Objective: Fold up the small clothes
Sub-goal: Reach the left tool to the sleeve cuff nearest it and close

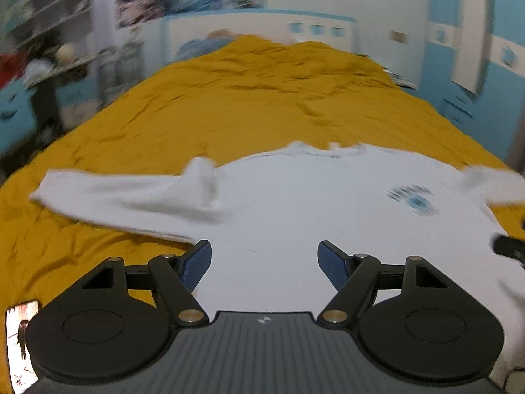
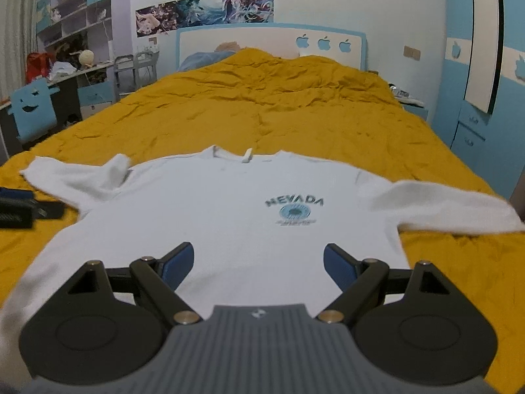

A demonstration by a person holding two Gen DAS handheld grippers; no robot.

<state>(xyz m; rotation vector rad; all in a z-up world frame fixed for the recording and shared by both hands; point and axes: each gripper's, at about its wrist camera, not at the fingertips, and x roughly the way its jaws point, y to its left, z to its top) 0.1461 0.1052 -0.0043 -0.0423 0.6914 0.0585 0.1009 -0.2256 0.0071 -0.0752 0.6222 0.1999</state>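
Observation:
A white long-sleeved shirt (image 2: 213, 203) with a blue "NEVADA" print (image 2: 294, 201) lies face up and spread flat on the mustard-yellow bed cover (image 2: 262, 98). Its collar points toward the headboard. Both sleeves (image 2: 75, 177) stretch out sideways, and the left one has a small bump at the shoulder. My right gripper (image 2: 258, 248) hovers open over the shirt's lower middle, with nothing between its fingers. My left gripper (image 1: 264, 246) stands open over the lower left of the shirt (image 1: 295, 203), near the armpit of the left sleeve (image 1: 115, 193), and holds nothing. The left wrist view is motion-blurred.
The bed fills the view, with a white and blue headboard (image 2: 272, 42) and pillows (image 2: 210, 55) at the far end. A desk, shelves and a blue chair (image 2: 32, 111) stand to the left. Blue cabinets (image 2: 472, 124) line the right side.

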